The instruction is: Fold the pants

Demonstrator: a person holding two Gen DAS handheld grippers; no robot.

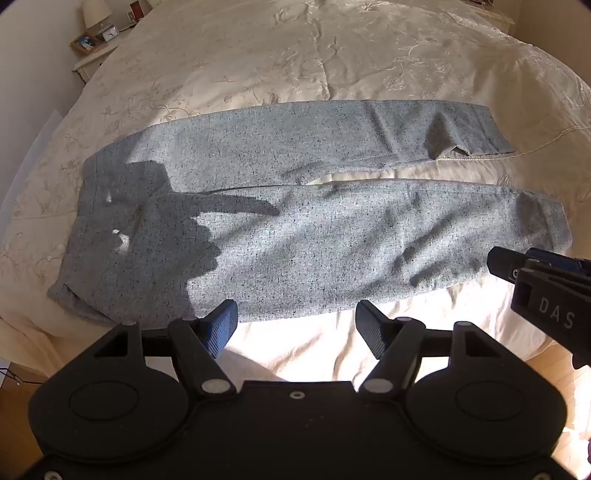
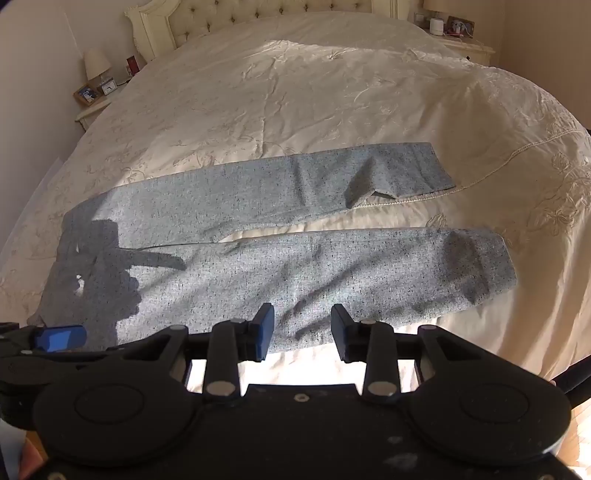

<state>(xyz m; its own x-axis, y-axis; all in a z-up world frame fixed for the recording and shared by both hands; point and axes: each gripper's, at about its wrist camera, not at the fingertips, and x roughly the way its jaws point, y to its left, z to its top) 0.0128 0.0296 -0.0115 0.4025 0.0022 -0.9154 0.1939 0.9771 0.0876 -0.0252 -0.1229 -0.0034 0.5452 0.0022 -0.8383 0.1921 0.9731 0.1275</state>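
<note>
Grey speckled pants lie spread flat on the cream bedspread, waistband to the left, both legs running right with a narrow gap between them. The far leg's cuff has a folded-over corner. My left gripper hovers open above the near edge of the near leg, nothing between its blue pads. My right gripper is open too, above the near leg in the right wrist view, holding nothing. Each gripper shows at the edge of the other's view: the right gripper and the left gripper.
A nightstand with a lamp, clock and photo frame stands at the far left of the bed. A tufted headboard is at the back, a second nightstand at the far right. Wooden floor shows below the bed's near edge.
</note>
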